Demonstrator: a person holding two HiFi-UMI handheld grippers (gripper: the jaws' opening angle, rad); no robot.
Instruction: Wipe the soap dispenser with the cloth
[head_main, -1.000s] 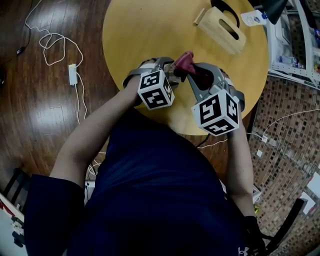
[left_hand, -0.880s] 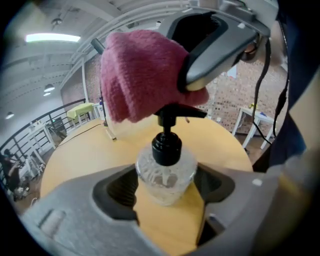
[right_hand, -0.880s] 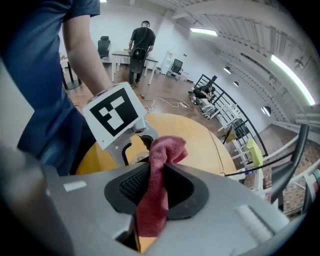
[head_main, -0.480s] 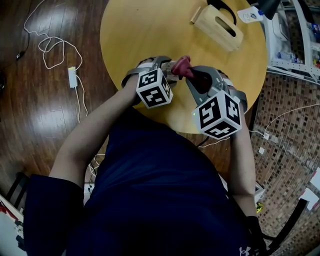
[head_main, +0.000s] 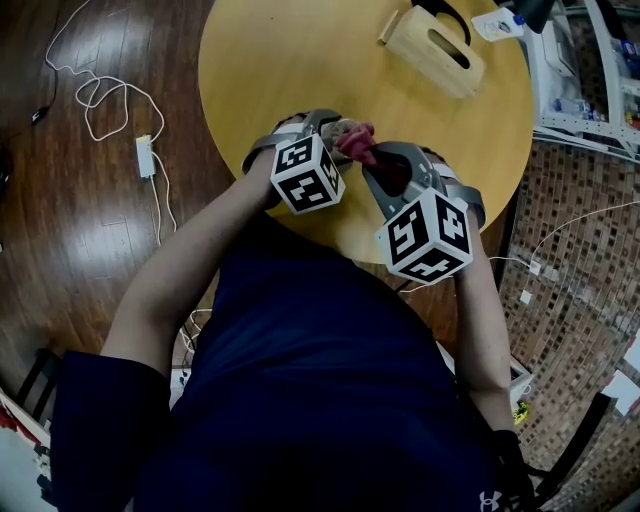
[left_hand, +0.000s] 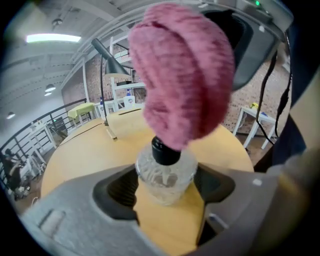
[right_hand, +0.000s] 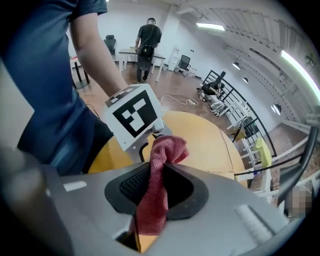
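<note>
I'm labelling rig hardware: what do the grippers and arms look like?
Both the left gripper and right gripper are grey plastic with black ribbed pads; each carries a white cube with black square markers. The person wears a navy short-sleeved shirt.

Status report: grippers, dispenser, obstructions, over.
Left gripper jaws clamped on soap dispenser, standing on table. Right gripper jaws pinching cloth, cloth over dispenser's top. Nothing blocking.

Head camera overhead; close views seemingly share table (head_main: 280, 60).
</note>
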